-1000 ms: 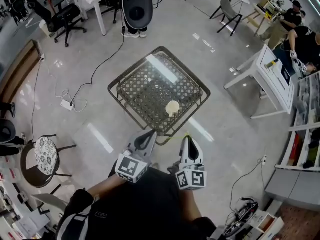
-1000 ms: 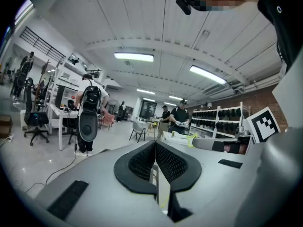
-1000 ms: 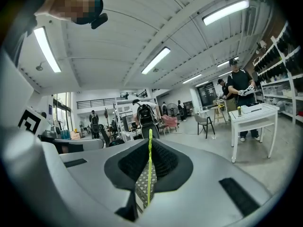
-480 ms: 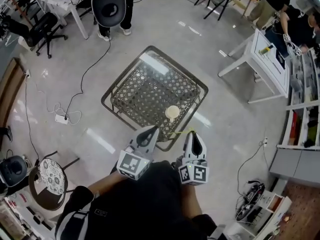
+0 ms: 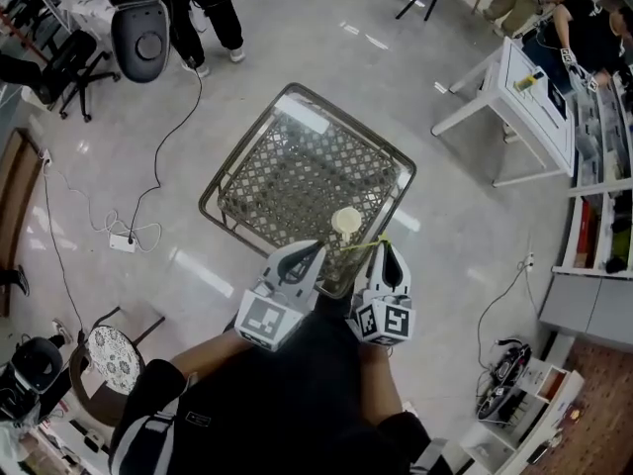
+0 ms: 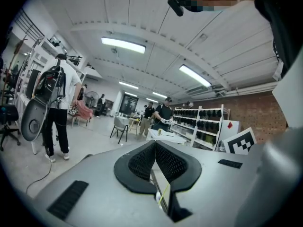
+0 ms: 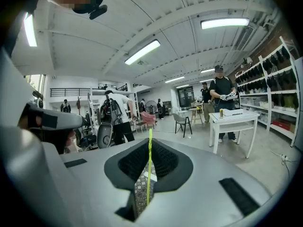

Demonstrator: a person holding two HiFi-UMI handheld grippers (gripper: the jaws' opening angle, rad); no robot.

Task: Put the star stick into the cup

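Note:
A pale cup (image 5: 346,222) stands upright near the front right corner of the lattice-topped table (image 5: 287,171). My right gripper (image 5: 384,248) is shut on a thin yellow-green stick (image 5: 361,245), which runs leftward just in front of the cup. No star end shows. In the right gripper view the stick (image 7: 149,169) rises upright, pinched where the jaws of the right gripper (image 7: 149,148) meet. My left gripper (image 5: 313,250) hovers over the table's front edge, left of the cup. Its black pads (image 6: 142,162) meet at the tip of the left gripper (image 6: 155,144), holding nothing.
A white desk (image 5: 529,97) stands to the far right with shelving (image 5: 598,216) beyond it. An office chair (image 5: 138,30) and a standing person are at the far left. A power strip and cable (image 5: 124,242) lie on the floor, and a round stool (image 5: 107,349) sits near left.
The view has shifted toward the table. Both grippers have moved forward to its front edge, and the stick now lies just in front of the cup.

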